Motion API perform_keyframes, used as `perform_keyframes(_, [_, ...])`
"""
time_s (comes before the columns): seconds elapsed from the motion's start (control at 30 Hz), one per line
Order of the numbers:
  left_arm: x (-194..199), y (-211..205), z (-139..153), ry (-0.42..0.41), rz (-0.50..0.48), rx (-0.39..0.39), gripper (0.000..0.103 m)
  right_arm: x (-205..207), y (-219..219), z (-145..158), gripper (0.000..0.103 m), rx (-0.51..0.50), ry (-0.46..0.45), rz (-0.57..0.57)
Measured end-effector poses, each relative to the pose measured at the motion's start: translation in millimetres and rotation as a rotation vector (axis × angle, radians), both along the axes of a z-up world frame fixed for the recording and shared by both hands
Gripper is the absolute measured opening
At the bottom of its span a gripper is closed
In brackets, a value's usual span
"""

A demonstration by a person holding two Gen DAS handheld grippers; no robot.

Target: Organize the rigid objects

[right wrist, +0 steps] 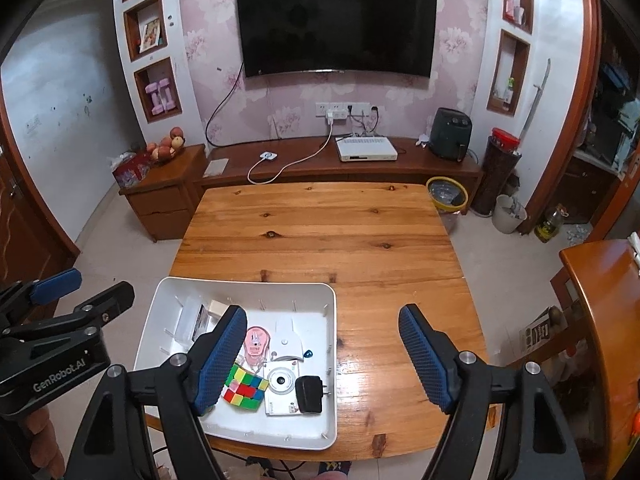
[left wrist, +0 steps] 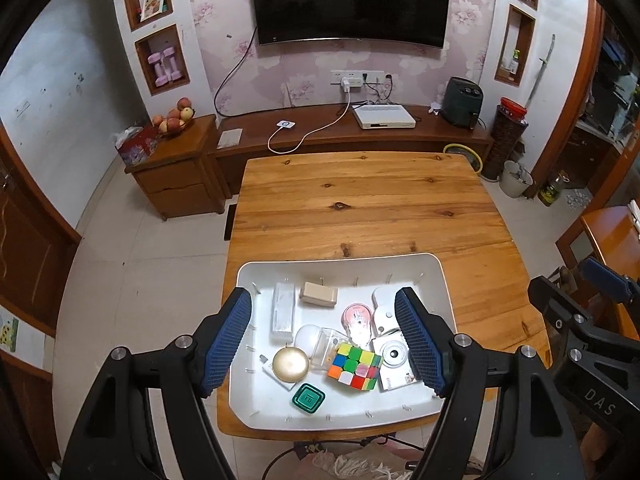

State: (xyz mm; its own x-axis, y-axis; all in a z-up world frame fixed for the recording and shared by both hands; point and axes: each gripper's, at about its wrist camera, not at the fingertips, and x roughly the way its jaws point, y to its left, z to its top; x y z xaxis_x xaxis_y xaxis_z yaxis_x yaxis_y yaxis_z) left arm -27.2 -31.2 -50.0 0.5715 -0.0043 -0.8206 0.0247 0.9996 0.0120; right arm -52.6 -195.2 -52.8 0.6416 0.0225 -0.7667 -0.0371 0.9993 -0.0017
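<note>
A white tray (left wrist: 340,261) (right wrist: 248,282) sits at the near left of the wooden table (left wrist: 360,200) (right wrist: 320,232). In it lie a colour cube (left wrist: 354,366) (right wrist: 245,388), a gold round tin (left wrist: 291,364), a green square box (left wrist: 308,399), a white camera box (left wrist: 394,356) (right wrist: 280,382), a black plug (right wrist: 309,394), a pink case (left wrist: 357,318) (right wrist: 255,342), a beige box (left wrist: 319,294) and a clear long box (left wrist: 283,312). My left gripper (left wrist: 322,296) hangs open above the tray, holding nothing. My right gripper (right wrist: 322,312) is open and empty over the tray's right edge.
The far half of the table is bare wood. Behind it runs a low TV bench with a white set-top box (right wrist: 366,149) and a dark air fryer (right wrist: 450,134). A yellow bin (right wrist: 447,194) stands at the far right corner. A wooden chair (right wrist: 600,320) is to the right.
</note>
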Motion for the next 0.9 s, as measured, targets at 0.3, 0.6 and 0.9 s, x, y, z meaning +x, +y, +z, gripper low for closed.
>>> perform_keyframes(0.3, [2, -1, -4, 0.017, 0.022, -0.012, 0.077, 8, 3, -2, 0.079, -0.017, 0.009, 0.028])
perform_keyframes(0.6, [2, -3, -6, 0.033, 0.022, -0.025, 0.077, 10, -6, -2, 0.079, -0.022, 0.021, -0.012])
perform_keyframes(0.9, [1, -7, -9, 0.047, 0.015, -0.021, 0.077, 8, -11, -6, 0.079, -0.024, 0.035, -0.025])
